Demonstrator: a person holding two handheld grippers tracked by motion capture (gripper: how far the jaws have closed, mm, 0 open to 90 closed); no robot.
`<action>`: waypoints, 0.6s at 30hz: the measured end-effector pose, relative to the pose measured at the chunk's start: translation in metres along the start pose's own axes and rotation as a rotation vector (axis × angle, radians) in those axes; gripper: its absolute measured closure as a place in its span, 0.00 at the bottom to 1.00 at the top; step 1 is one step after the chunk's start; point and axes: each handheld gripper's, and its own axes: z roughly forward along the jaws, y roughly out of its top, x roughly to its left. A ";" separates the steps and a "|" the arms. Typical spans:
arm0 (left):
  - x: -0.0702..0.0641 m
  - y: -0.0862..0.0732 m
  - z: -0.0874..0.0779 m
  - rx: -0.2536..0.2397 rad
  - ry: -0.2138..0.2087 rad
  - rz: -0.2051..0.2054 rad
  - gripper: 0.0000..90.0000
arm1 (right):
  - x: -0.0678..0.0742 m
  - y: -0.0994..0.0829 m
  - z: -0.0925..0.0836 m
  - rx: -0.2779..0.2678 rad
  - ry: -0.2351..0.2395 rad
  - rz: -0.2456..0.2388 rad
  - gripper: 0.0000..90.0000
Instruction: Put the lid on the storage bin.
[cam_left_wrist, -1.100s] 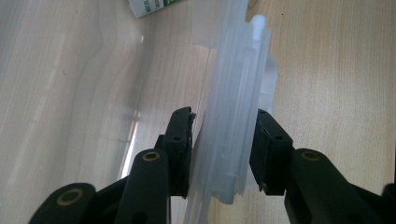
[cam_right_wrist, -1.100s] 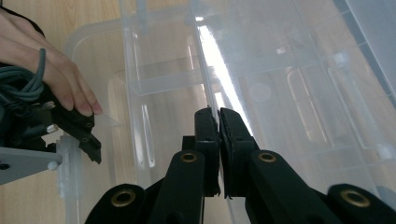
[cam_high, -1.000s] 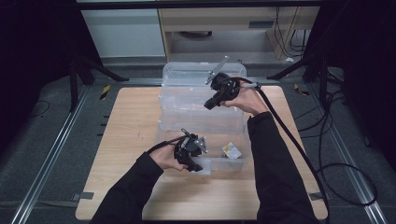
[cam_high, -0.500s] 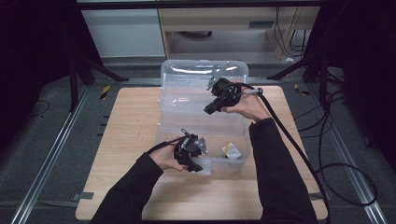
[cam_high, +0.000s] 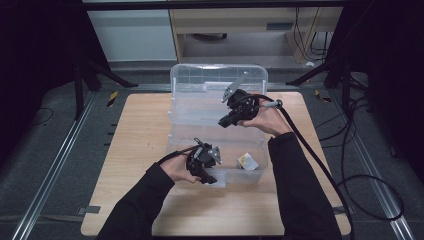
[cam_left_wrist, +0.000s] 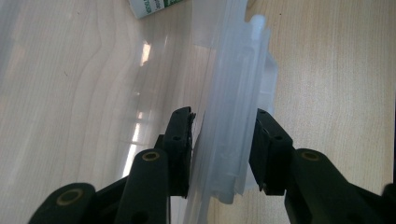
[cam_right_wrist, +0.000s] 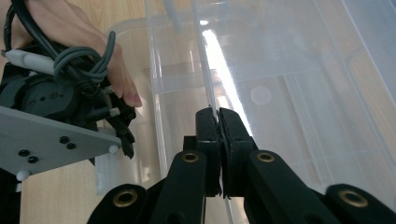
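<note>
The clear plastic box (cam_high: 218, 127) sits in the middle of the wooden table (cam_high: 130, 150), its far end reaching the table's far edge and its near end short of the near edge; a clear lid (cam_high: 220, 82) rises from its far side. Starting at the left, the left gripper (cam_high: 204, 169) stands at the box's near wall, and in the left gripper view the two black jaws straddle that wall's thick rim (cam_left_wrist: 236, 121), clamped on it from inside and outside. Just right of it, inside the box near its near right corner, lies a small white packet (cam_high: 247, 161). Further right and toward the far edge, the right gripper (cam_high: 227, 120) is held over the box; its own view shows the jaws pinched together on a thin clear edge (cam_right_wrist: 208, 88), likely the lid's rim or a divider, though which I cannot tell.

As for handling, the box looks light and nearly empty, so it should lift easily but slide on the smooth wood if pushed. The walls are thin and will flex, and the glossy plastic gives pads little friction. The moulded rim is the stiffest part, so that is the place to take hold, squarely across the lip. The lid seems springy; a grip at its edge could slip or twist it.
</note>
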 end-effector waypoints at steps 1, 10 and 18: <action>0.000 0.000 0.000 0.000 0.000 0.000 0.69 | 0.001 0.000 0.000 0.000 0.003 0.001 0.98; 0.000 0.000 0.000 -0.003 0.004 0.007 0.69 | 0.010 -0.007 0.001 -0.016 0.007 -0.003 0.98; -0.001 -0.001 -0.001 -0.006 0.004 0.020 0.68 | 0.017 -0.011 0.002 -0.020 0.005 -0.008 0.98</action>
